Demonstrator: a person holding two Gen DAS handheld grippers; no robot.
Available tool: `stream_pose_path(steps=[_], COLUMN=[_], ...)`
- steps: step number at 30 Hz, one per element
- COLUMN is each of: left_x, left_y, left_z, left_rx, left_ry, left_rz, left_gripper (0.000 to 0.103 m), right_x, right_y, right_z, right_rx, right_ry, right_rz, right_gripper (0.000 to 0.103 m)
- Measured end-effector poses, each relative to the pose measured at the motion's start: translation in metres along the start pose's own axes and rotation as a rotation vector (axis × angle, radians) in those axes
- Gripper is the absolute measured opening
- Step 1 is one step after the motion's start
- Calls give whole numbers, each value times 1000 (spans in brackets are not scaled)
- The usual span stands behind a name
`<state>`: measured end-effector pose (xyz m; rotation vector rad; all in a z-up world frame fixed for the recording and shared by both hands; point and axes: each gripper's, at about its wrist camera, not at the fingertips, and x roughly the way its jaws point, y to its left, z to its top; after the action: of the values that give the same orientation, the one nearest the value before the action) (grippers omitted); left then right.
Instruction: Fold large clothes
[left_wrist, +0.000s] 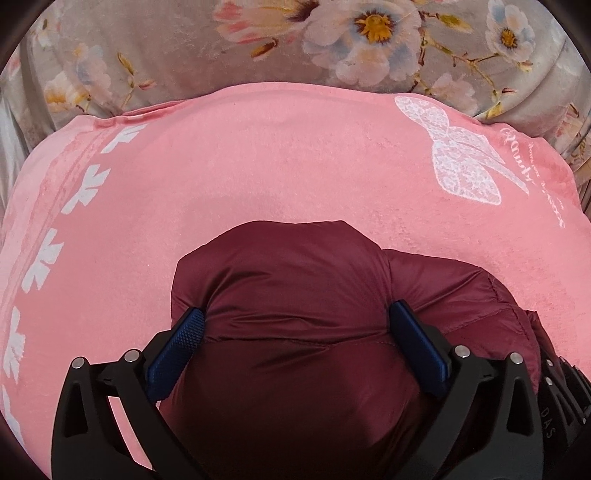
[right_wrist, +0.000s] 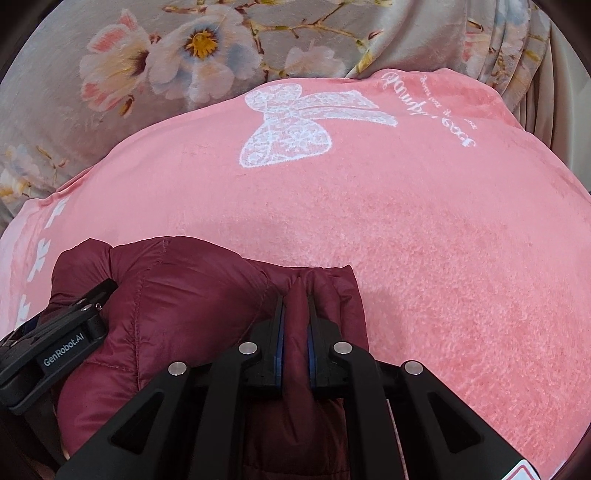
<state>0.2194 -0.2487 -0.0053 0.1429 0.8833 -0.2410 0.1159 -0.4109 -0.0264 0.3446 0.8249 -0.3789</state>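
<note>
A dark red puffer jacket (left_wrist: 291, 291) lies bunched on a pink blanket (left_wrist: 258, 166). My left gripper (left_wrist: 295, 321) has its jaws wide apart with a puffy fold of the jacket bulging between the blue pads (left_wrist: 173, 350); they press its sides. In the right wrist view my right gripper (right_wrist: 295, 306) is shut on a thin fold of the jacket (right_wrist: 177, 295). The left gripper's black body (right_wrist: 55, 347) shows at that view's lower left, against the jacket. The right gripper's body (left_wrist: 565, 387) shows at the left view's lower right.
The pink blanket (right_wrist: 406, 221) has a white lace bow print (right_wrist: 295, 125), white lettering and a leaf border (left_wrist: 48, 258). Behind it lies a grey floral bedcover (left_wrist: 258, 48), with folds at the far right (right_wrist: 517, 55).
</note>
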Motion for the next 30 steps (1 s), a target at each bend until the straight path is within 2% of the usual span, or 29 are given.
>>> stream_pose_path(steps=[13,16,17,19,21,24,26,28,30], left_x=[8,3,-5,-35,-67,-99,-106,-111,-113], left_y=[-4,3,10,30,44,56,61,64,67], left_z=[-1,-1,-2,-10,-24,-53,-72,-89,-108], left_rx=[-2,3,13,2,29,74,57,46,55], left_ry=[-15,8,36,60,48,58,98,127,155], left_rz=[29,-15,-40,-116,-147,-132,-158,-171,-156], left_gripper=[98,98,98,98,98,98,97,97,96], right_x=[11,14,5,-25,-67,-101,-107,-105,-102], right_y=[-11,-20,-32,-44,-47,-38,-32,-33,-40], right_z=[3,7,8,3,-12,-41,-63,-92,-104], right_rx=[31,49,83,117,73,-23,-61,-62,-33], right_ry=[-9,30,62,61,45,81,127,172,191], right_rz=[76,140,165,200,207,217,226,193,194], right_gripper=[8,8,11,21,23,28,37,40,41])
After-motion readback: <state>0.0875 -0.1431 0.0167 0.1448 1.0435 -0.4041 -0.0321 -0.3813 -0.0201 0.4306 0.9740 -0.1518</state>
